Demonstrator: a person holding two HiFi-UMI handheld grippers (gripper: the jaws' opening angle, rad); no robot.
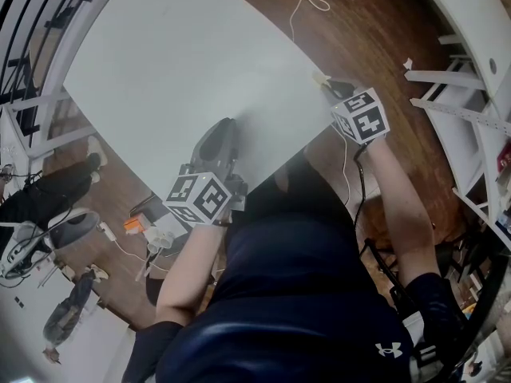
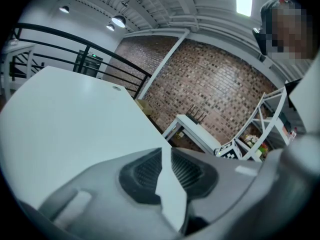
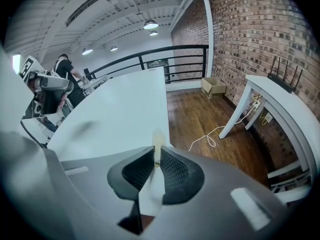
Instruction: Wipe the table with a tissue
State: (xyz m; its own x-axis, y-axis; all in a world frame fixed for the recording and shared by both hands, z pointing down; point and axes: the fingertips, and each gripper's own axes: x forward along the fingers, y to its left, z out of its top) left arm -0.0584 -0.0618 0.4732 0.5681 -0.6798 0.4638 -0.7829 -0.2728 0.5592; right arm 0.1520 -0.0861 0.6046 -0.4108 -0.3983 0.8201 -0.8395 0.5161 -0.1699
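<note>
The white table [image 1: 184,62] fills the upper left of the head view. My right gripper [image 1: 329,83] is at the table's right edge, shut on a small pale tissue [image 1: 319,77]. In the right gripper view the tissue [image 3: 157,140] pokes out between the closed pads [image 3: 175,171], just over the table edge [image 3: 125,114]. My left gripper [image 1: 221,144] lies over the table's near edge. In the left gripper view its jaws [image 2: 166,153] are drawn together with nothing between them, and only the table [image 2: 70,114] shows past them.
A wooden floor with a white cable [image 1: 307,2] lies beyond the table's right edge. White shelving [image 1: 455,78] stands at the right, a white side table [image 3: 280,99] and a cardboard box [image 3: 212,86] by the brick wall. A black railing [image 1: 32,22] runs behind; a person [image 1: 48,194] is at the left.
</note>
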